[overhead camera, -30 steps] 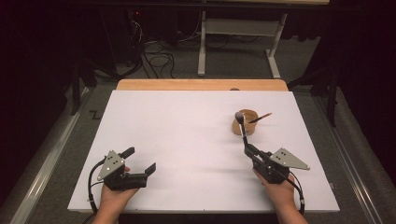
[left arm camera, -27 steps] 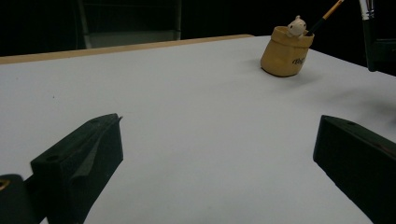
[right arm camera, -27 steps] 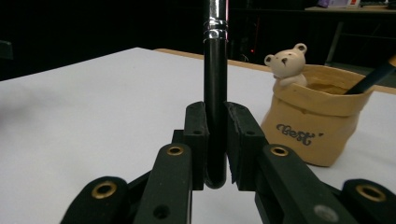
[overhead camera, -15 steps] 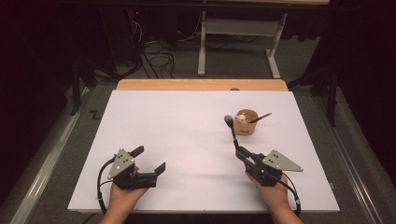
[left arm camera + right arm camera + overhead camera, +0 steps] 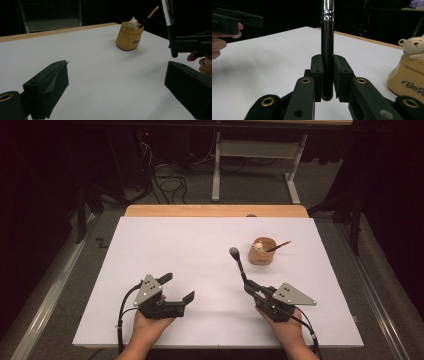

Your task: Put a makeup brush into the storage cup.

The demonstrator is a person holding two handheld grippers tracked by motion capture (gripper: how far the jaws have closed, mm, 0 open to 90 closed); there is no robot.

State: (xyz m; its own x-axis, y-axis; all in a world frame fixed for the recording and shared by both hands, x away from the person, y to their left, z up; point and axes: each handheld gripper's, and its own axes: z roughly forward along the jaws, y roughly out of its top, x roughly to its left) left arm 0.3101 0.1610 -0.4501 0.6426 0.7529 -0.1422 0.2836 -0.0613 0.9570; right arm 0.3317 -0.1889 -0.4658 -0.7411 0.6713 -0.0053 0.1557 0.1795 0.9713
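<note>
My right gripper (image 5: 250, 287) is shut on the lower end of a black-handled brush (image 5: 240, 268), whose dark rounded head points away from me, left of the pot. In the right gripper view the pads (image 5: 316, 65) clamp the handle (image 5: 327, 37) just above its rounded tip. A tan pot (image 5: 262, 252) with a small bear figure (image 5: 132, 22) holds a thin orange-handled brush (image 5: 279, 246). My left gripper (image 5: 177, 287) rests low at the near left, open, with nothing between its jaws (image 5: 117, 87).
The white sheet (image 5: 175, 245) covers the table, with a wooden strip (image 5: 215, 210) along its far edge. Beyond the table are a metal stand's legs (image 5: 216, 165) and loose cables (image 5: 167, 182) on the floor. The pot stands at the right middle.
The right gripper has drawn the black brush left and away from the pot. The left gripper has slid right, toward the table's middle, still open.
</note>
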